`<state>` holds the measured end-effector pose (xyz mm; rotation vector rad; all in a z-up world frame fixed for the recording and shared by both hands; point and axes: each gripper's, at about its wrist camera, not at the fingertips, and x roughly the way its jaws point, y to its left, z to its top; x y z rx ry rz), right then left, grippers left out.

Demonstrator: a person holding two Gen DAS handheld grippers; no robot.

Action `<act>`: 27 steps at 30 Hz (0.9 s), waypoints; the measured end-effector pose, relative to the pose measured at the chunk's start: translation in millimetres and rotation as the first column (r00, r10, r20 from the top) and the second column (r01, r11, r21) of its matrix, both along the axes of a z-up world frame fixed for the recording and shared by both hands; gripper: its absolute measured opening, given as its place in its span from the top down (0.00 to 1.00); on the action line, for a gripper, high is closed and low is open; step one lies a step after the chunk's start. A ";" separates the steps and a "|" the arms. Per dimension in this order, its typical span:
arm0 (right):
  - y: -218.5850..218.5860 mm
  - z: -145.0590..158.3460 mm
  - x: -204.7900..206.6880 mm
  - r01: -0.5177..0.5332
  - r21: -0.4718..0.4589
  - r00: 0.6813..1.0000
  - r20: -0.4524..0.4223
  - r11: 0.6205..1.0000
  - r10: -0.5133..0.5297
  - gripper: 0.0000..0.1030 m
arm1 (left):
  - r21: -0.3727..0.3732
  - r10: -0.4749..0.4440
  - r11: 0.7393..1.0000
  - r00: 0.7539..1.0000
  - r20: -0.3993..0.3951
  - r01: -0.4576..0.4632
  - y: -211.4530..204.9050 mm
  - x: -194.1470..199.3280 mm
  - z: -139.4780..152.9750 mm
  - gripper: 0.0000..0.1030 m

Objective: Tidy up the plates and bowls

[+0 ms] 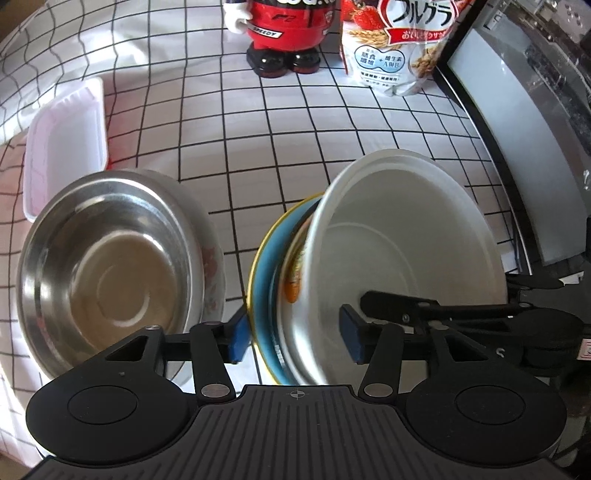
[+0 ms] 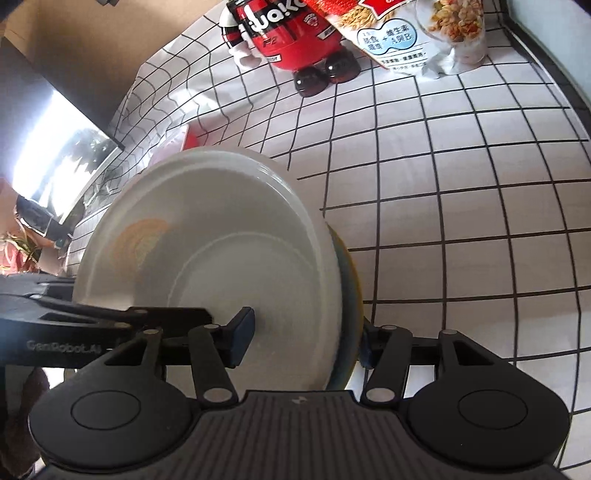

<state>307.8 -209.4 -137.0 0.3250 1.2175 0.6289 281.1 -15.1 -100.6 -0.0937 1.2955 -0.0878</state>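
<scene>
— Left wrist view, from the left edge: what is on the desk (image 1: 295, 147)?

— It wears a white cloth with a black grid. At the far left lies a white rectangular plastic container (image 1: 62, 147). Nearer the camera, a round stainless-steel bowl (image 1: 107, 266) sits upright in a white plate with a reddish flower print (image 1: 212, 266).

— And in the middle?

— The left hand-held gripper (image 1: 294, 338) has its jaws spread wide. A blue plate with a yellow rim (image 1: 264, 280) and a white shallow bowl (image 1: 406, 236) stand between them on edge, pressed face to back. The left pad is just beside the yellow rim and the other is in front of the bowl's hollow; neither looks to be pressing.

— So what keeps the pair upright?

— From the right wrist view, the right hand-held gripper (image 2: 303, 343) pinches the two together. One pad is on the bowl's inner face and the other is behind the blue plate. An orange print shows faintly through the bowl's wall.

— Does the pair rest on the desk?

— I cannot tell; the gripper's body hides the lower edge.

— Anything further back?

— A red and black toy figure (image 1: 284, 33), and to its right a white cereal bag with a strawberry picture (image 1: 399, 44), both standing well apart from the dishes.
</scene>
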 end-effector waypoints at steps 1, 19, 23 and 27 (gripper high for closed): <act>-1.2 -1.6 0.7 0.006 0.012 1.000 -0.008 1.000 -0.006 0.49 | 0.005 0.004 1.000 1.000 -0.001 -0.004 0.3 1.2 -1.4 0.45; 0.5 -8.3 8.1 -0.011 0.049 0.999 -0.041 0.999 0.013 0.50 | -0.029 0.023 0.999 1.000 -0.022 -0.023 11.1 14.3 -15.7 0.44; 0.6 -9.2 7.9 -0.009 0.055 0.999 -0.046 0.998 0.011 0.50 | -0.039 0.015 0.999 1.000 -0.024 -0.016 11.9 15.0 -16.9 0.44; 0.8 -9.5 7.5 -0.008 0.057 0.999 -0.046 0.998 0.011 0.50 | -0.044 0.006 0.999 1.000 -0.022 -0.007 12.2 15.0 -17.9 0.43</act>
